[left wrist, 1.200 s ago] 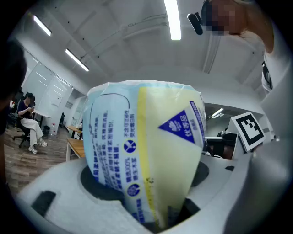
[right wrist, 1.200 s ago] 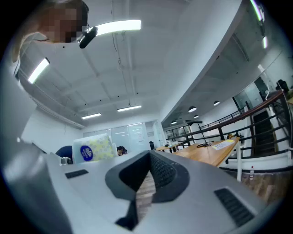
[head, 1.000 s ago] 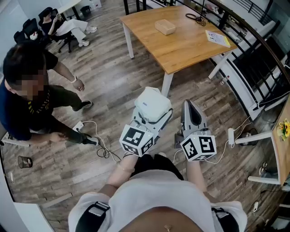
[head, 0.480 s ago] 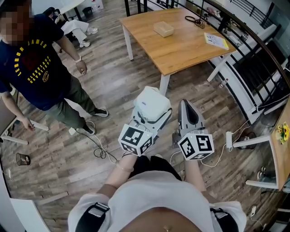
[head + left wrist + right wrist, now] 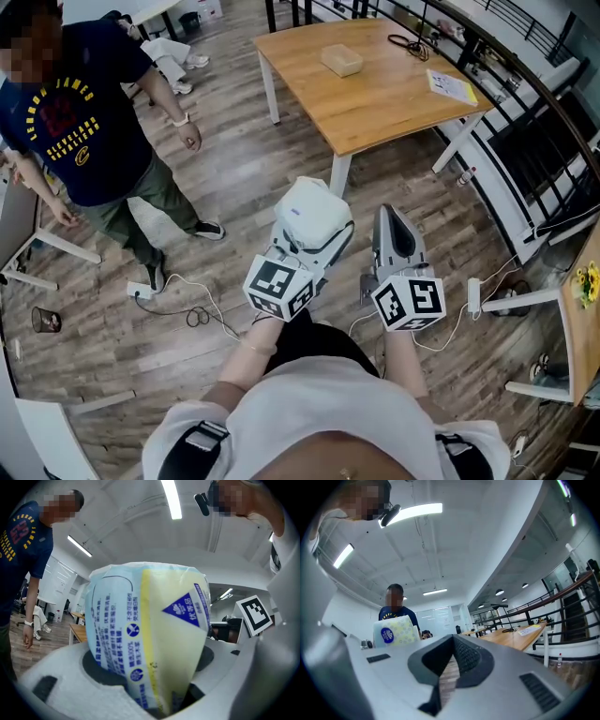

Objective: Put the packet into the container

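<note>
The packet (image 5: 314,214) is a puffy white pack with blue print and a yellow panel (image 5: 150,634). My left gripper (image 5: 310,242) is shut on it, its jaws pressing both sides, and holds it in the air above the wooden floor. In the right gripper view the packet (image 5: 396,631) shows at the left. My right gripper (image 5: 393,220) is beside it, shut, with nothing between its jaws (image 5: 451,644). A tan box (image 5: 342,60) lies on the wooden table (image 5: 375,103) ahead; I cannot tell whether it is the container.
A person in a navy T-shirt (image 5: 80,112) stands on the floor to the left. Cables (image 5: 192,314) trail across the floor near their feet. On the table lie a printed sheet (image 5: 452,85) and a black cord (image 5: 408,42). A dark railing (image 5: 534,84) runs along the right.
The person at the left has risen from a crouch and now stands. Both grippers keep the same pose, the left still gripping the packet.
</note>
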`<state>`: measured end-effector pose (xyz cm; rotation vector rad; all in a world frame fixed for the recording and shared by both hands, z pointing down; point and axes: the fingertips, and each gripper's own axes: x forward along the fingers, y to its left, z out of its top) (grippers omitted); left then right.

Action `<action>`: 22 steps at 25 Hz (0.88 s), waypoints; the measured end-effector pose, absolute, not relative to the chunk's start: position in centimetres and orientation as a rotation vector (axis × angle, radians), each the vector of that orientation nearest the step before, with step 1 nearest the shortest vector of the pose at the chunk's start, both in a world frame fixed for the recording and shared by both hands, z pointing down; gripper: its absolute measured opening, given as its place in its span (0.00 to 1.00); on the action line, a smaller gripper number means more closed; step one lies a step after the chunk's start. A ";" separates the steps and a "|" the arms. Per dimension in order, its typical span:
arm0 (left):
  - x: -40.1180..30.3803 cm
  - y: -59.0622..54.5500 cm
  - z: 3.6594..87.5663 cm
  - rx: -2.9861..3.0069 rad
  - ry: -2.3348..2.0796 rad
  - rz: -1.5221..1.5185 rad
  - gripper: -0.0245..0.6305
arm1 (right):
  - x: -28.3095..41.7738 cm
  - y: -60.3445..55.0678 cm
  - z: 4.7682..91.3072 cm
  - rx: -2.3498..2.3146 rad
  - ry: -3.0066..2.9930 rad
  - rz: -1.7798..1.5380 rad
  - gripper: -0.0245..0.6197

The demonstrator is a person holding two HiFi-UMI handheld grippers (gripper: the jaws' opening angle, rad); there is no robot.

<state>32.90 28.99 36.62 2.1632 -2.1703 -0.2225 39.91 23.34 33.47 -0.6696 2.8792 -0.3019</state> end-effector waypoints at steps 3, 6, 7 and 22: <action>32.8 29.0 36.5 2.159 -2.182 -0.216 0.55 | 39.8 23.3 33.6 -0.649 2.885 -0.309 0.06; 32.6 28.9 36.5 2.152 -2.192 -0.216 0.55 | 39.2 23.4 33.9 -0.625 2.901 -0.316 0.06; 32.5 28.8 36.7 2.147 -2.192 -0.217 0.55 | 39.0 23.5 34.1 -0.619 2.907 -0.316 0.06; 27.2 24.3 37.6 2.150 -2.155 -0.211 0.55 | 33.5 19.3 35.2 -0.641 2.934 -0.328 0.06</action>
